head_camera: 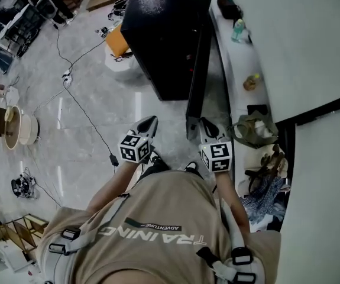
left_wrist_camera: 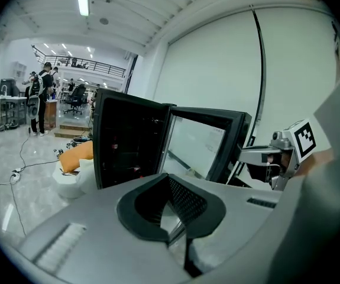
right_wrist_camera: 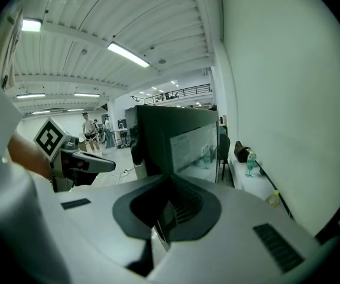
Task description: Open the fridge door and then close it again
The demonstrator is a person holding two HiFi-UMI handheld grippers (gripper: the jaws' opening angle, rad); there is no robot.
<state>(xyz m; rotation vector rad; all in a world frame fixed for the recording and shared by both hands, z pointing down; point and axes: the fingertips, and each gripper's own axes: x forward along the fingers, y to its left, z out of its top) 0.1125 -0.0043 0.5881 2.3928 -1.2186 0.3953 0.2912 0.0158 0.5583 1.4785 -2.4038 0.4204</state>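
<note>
The black fridge (head_camera: 164, 34) stands ahead of me with its door (head_camera: 197, 76) swung open, the free edge pointing back at me. In the left gripper view the dark fridge interior (left_wrist_camera: 128, 141) shows left of the door's pale inner face (left_wrist_camera: 199, 144). My left gripper (head_camera: 148, 125) hovers over the floor left of the door's edge, jaws together and holding nothing. My right gripper (head_camera: 207, 126) sits just right of that edge, shut and empty; whether it touches the door I cannot tell. Each gripper also sees the other: right gripper (left_wrist_camera: 282, 152), left gripper (right_wrist_camera: 78, 158).
A white ledge (head_camera: 240, 58) runs along the wall at right, carrying a bottle (head_camera: 239, 31), a small yellow object (head_camera: 251, 81) and bags (head_camera: 253, 130). Cables (head_camera: 78, 99) trail across the tiled floor at left. An orange thing (head_camera: 117, 41) lies beside the fridge. People (left_wrist_camera: 39, 96) stand far off.
</note>
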